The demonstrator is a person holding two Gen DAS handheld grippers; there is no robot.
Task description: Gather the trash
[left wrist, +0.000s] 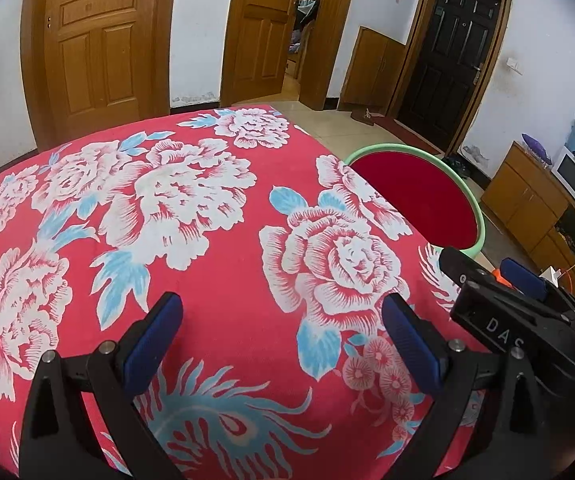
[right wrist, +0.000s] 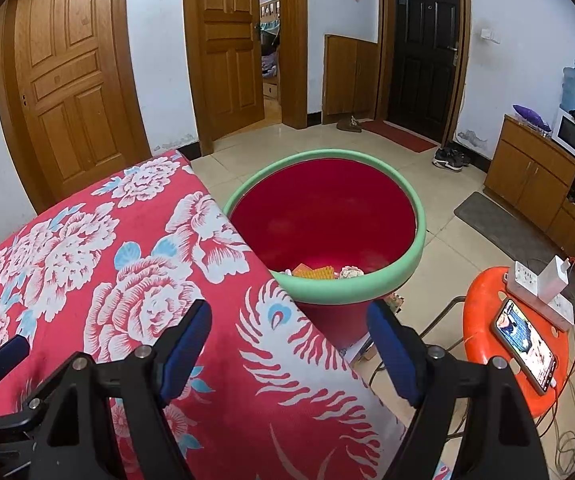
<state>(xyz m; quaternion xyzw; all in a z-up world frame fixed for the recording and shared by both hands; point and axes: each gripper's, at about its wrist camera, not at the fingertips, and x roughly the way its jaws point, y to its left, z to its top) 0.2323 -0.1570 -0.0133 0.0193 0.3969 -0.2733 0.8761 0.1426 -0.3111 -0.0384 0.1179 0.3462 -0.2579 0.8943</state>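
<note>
We see a table under a red floral cloth (left wrist: 215, 216) filling the left, with wooden doors (left wrist: 99, 40) behind it and tiled floor (right wrist: 467, 184) beyond. Our left gripper (left wrist: 281, 334) hangs over the cloth, fingers spread and holding nothing. Further right stands the red bin with a green rim (right wrist: 367, 284), just beside the table's edge. Our right gripper (right wrist: 291, 346) is likewise released, over the table corner. Only the right wrist view shows the trash (right wrist: 319, 273) lying in the bin's bottom, and an orange stool (right wrist: 483, 304) carrying a phone (right wrist: 525, 346).
</note>
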